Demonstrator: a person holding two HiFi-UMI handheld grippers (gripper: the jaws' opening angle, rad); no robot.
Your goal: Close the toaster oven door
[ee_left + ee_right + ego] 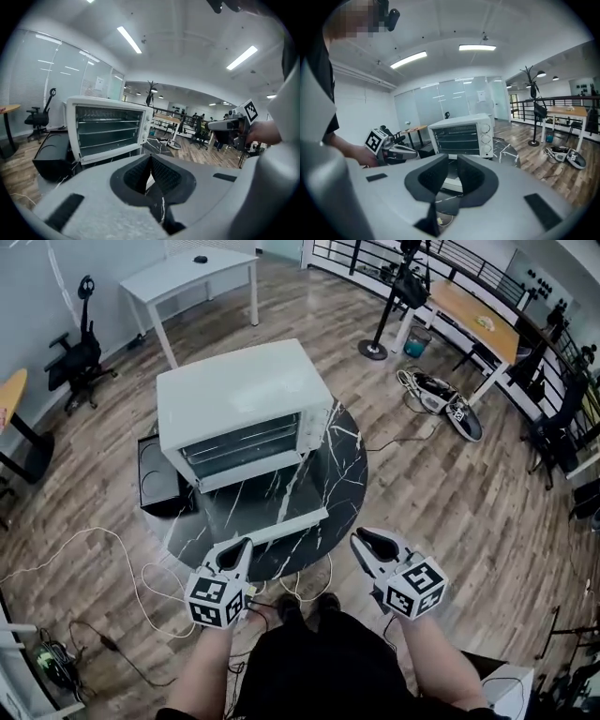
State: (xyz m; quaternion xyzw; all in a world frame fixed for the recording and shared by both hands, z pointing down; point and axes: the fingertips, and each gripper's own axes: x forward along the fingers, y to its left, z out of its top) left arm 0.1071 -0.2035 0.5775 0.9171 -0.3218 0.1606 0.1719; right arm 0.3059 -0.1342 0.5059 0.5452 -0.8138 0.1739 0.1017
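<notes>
The white toaster oven (244, 395) stands on a round black marble table (342, 470). Its glass door (291, 524) hangs open, folded flat toward me, with the wire racks showing inside. Both grippers hover at the table's near edge, apart from the door. My left gripper (239, 547) is shut and empty just short of the door's left front edge. My right gripper (364, 540) is open with nothing between its pads, to the right of the door. The left gripper view shows the oven (108, 129) ahead beyond the shut left gripper (150, 164). In the right gripper view, the oven (461, 136) lies past the right gripper (451, 166).
A black box (159, 474) sits on the floor left of the table. Cables (131, 568) trail over the wood floor near my feet. A white table (192, 273) and an office chair (80, 357) stand behind. A wooden desk (473, 315) and a stand (375, 343) are at the right.
</notes>
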